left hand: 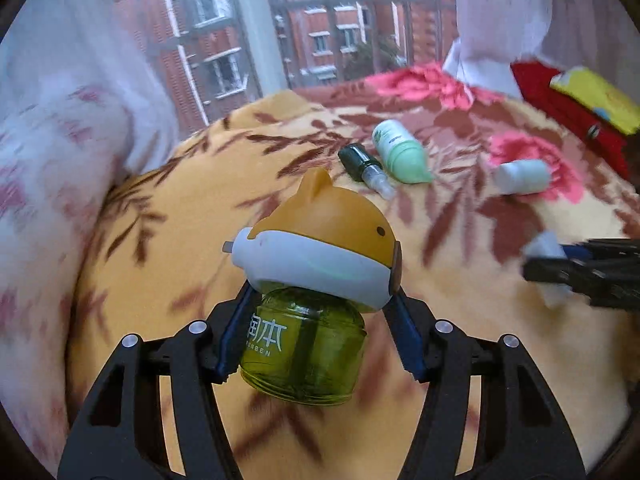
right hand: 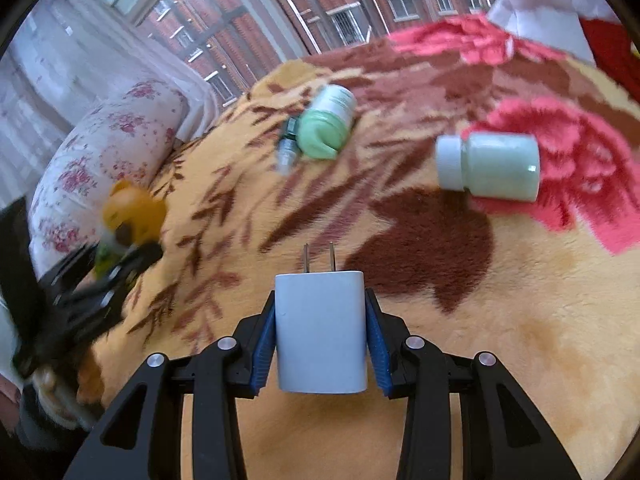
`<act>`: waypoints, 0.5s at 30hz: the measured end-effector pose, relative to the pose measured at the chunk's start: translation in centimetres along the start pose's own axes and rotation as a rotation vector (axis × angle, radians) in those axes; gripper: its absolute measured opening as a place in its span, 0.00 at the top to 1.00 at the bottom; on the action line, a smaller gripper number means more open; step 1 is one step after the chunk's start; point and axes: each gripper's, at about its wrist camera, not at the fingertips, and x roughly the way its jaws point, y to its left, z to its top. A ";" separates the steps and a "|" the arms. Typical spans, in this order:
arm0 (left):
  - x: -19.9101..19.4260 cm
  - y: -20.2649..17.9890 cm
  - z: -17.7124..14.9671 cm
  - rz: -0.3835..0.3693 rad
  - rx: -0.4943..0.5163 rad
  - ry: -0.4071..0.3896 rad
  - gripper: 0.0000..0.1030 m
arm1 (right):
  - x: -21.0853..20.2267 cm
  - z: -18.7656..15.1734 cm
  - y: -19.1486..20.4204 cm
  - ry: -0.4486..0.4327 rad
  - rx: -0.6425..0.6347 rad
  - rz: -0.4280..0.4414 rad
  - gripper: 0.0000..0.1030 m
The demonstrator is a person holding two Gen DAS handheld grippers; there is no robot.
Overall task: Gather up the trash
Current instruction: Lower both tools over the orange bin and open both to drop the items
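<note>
My left gripper (left hand: 316, 336) is shut on a mosquito repellent device (left hand: 316, 280) with an orange-and-white animal-shaped top and a green liquid bottle, held above the floral blanket (left hand: 160, 264). My right gripper (right hand: 320, 340) is shut on a white plug adapter (right hand: 321, 336), prongs pointing forward. On the blanket lie a light green bottle (left hand: 400, 152) (right hand: 326, 126), a small dark spray bottle (left hand: 366, 166) (right hand: 288, 148) beside it, and a white bottle (left hand: 520, 176) (right hand: 488, 166). The right gripper with the adapter shows blurred in the left wrist view (left hand: 560, 268); the left gripper shows blurred in the right wrist view (right hand: 120, 248).
A floral pillow (right hand: 108, 160) lies at the blanket's left end. A red cloth (left hand: 560, 108) with a yellow packet (left hand: 600, 96) on it lies at the far right. White curtains (left hand: 500, 20) and a window stand behind the bed.
</note>
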 end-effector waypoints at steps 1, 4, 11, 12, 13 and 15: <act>-1.6 -0.1 -0.8 0.008 -0.028 -0.013 0.42 | -0.6 -0.2 0.5 -0.005 -0.006 0.006 0.61; -6.3 -0.4 -2.8 0.026 -0.094 -0.050 0.42 | -3.4 -1.6 2.9 -0.035 -0.043 0.020 0.61; -15.5 -1.9 -8.6 0.032 -0.200 -0.083 0.42 | -11.7 -7.7 8.6 -0.108 -0.123 0.058 0.61; -16.5 -2.2 -9.6 0.030 -0.213 -0.081 0.42 | -12.8 -9.0 9.4 -0.114 -0.137 0.064 0.61; -17.6 -2.6 -10.8 0.022 -0.228 -0.081 0.42 | -13.7 -10.3 10.1 -0.118 -0.153 0.068 0.61; -19.4 -3.3 -13.1 0.015 -0.239 -0.083 0.42 | -15.7 -13.8 11.6 -0.125 -0.193 0.067 0.61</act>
